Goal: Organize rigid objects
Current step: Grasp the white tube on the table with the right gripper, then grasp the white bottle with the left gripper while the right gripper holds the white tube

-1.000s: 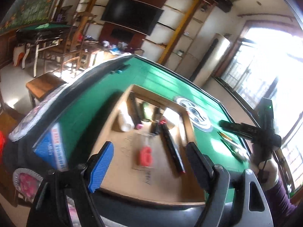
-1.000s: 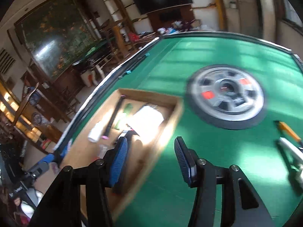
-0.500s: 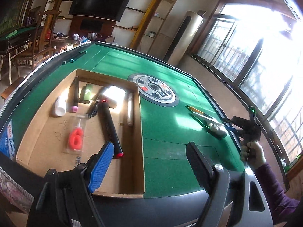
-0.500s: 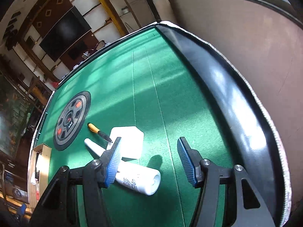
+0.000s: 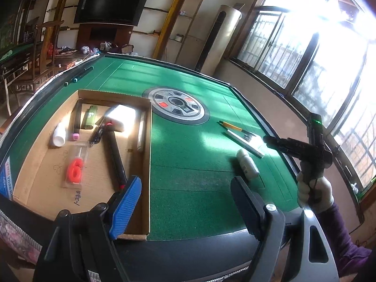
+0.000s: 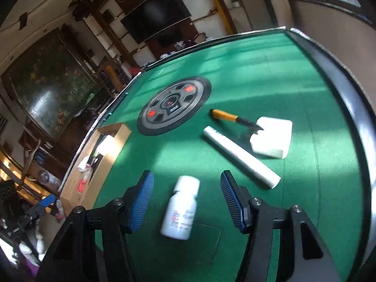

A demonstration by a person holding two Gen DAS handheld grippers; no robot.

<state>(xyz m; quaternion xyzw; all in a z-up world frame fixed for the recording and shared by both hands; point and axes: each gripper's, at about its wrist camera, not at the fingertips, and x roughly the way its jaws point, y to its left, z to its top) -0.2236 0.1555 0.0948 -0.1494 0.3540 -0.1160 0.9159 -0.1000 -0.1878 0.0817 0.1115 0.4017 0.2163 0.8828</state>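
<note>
Lying flat on green table (image 6: pixel 270 70), small white bottle (image 6: pixel 182 208) sits between wide-open right gripper (image 6: pixel 186 201) fingers, not touched. Left gripper (image 5: pixel 185 208) open, empty, near cardboard box (image 5: pixel 146 164).

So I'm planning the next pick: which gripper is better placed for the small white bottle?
Right gripper: open, with the white bottle lying between its fingers. The left gripper hangs at the table's near edge.

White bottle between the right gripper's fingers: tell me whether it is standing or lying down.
Lying down. The white bottle rests on its side on the green felt, cap pointing away from the open right gripper.
</note>
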